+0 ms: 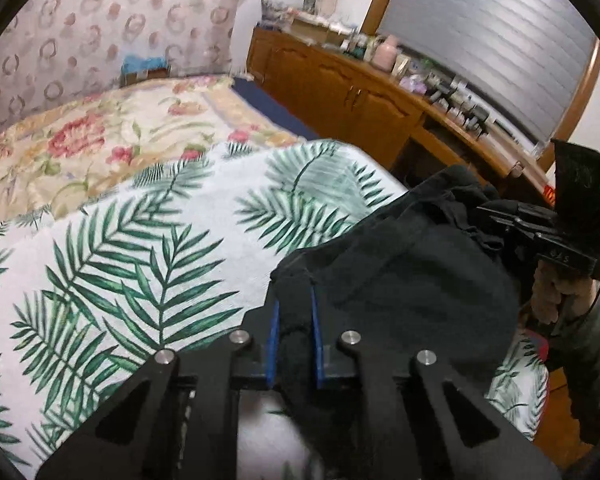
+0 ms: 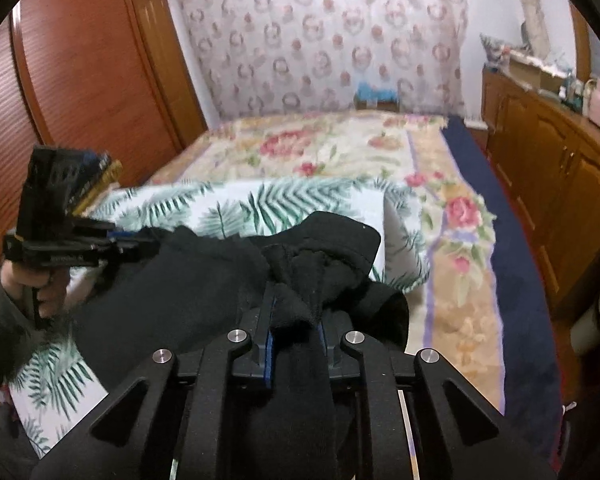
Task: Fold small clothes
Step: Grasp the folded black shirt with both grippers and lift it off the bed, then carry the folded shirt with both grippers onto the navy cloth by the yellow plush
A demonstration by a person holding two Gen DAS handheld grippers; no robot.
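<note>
A black garment [image 1: 412,280] hangs bunched between both grippers above a white cloth with green leaf print [image 1: 132,248] spread on the bed. My left gripper [image 1: 294,304] is shut on one edge of the black garment, fabric pinched between its blue pads. In the right wrist view my right gripper [image 2: 294,312] is shut on another bunched edge of the black garment [image 2: 188,280], and the leaf-print cloth [image 2: 260,200] lies beyond. Each view shows the other gripper: the right one [image 1: 500,220] at the far right, the left one [image 2: 140,238] at the left, held by a hand.
A floral bedspread [image 2: 360,148] covers the bed behind the leaf cloth. A wooden sideboard [image 1: 360,92] with several small items runs along the right wall. A wooden wardrobe [image 2: 80,72] stands left of the bed. A patterned curtain [image 2: 320,32] hangs behind.
</note>
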